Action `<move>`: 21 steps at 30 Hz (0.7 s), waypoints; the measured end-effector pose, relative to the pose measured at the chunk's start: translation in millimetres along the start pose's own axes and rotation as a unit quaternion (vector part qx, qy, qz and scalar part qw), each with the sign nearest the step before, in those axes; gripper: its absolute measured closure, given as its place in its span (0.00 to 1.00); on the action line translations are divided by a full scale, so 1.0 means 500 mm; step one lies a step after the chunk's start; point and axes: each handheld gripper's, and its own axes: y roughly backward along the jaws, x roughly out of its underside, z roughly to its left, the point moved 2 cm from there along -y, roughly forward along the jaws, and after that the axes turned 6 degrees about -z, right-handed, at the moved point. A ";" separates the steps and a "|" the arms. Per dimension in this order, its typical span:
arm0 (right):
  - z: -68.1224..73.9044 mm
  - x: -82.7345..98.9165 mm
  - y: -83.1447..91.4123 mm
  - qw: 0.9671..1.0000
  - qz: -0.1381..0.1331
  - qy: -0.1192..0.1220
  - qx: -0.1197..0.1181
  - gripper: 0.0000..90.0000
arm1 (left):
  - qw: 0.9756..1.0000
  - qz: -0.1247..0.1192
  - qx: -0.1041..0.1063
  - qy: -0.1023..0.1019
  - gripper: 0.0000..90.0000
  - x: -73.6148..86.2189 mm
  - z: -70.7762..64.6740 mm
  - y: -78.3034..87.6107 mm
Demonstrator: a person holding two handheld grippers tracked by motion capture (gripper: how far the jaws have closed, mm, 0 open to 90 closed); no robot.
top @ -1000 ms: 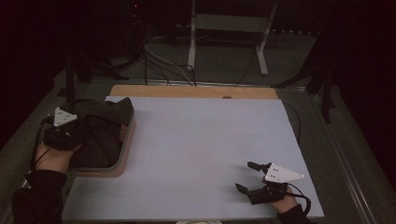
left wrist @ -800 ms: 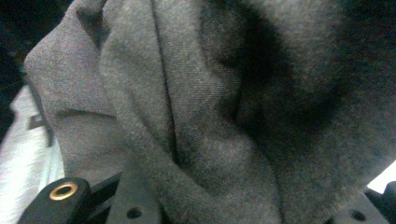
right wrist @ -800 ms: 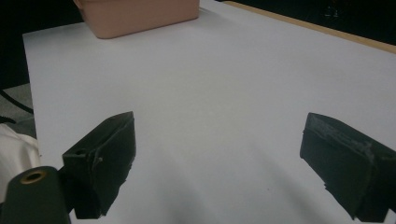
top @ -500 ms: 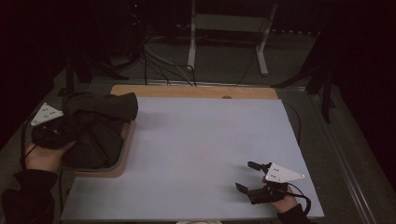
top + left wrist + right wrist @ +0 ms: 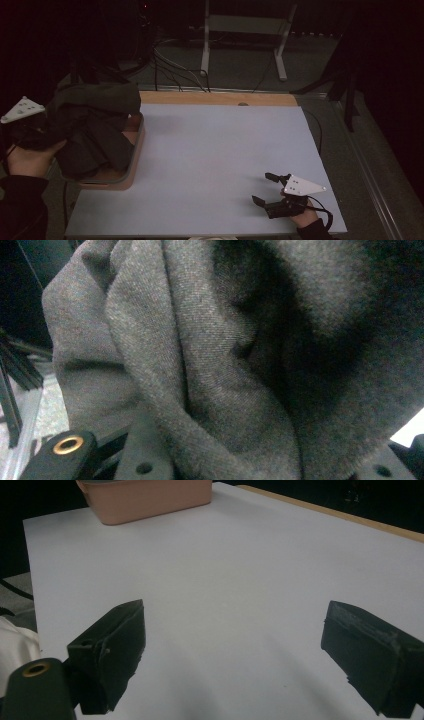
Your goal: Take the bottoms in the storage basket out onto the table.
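1. We had the left gripper (image 5: 44, 131) clamped on the dark grey garment (image 5: 92, 127), its cloth bunched right between the jaws in the left gripper view.
2. The garment hung above the pink tray (image 5: 131, 165) at the table's (image 5: 220, 150) left edge, part of it draped inside.
3. We kept the right gripper (image 5: 270, 189) resting near the front right corner, jaws apart and empty.
4. We judged the step to be lifting the garment out; next it needed carrying over the white surface and spreading.
5. We counted one garment, one tray, two grippers.
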 end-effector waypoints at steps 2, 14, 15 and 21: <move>0.000 0.000 0.000 1.000 0.000 0.001 0.000 0.12 | 1.000 -0.008 -0.001 -0.002 0.71 -0.013 0.001 0.007; 0.000 -0.001 0.001 1.000 -0.001 -0.001 0.000 0.12 | 0.997 -0.050 0.046 0.032 0.70 -0.055 0.002 0.025; 0.000 -0.001 0.001 1.000 -0.001 -0.001 0.000 0.12 | 0.997 -0.052 0.053 0.036 0.71 -0.057 0.001 0.024; 0.001 -0.001 0.001 1.000 -0.002 -0.001 0.000 0.12 | 0.992 -0.061 0.091 0.057 0.70 -0.068 -0.008 0.014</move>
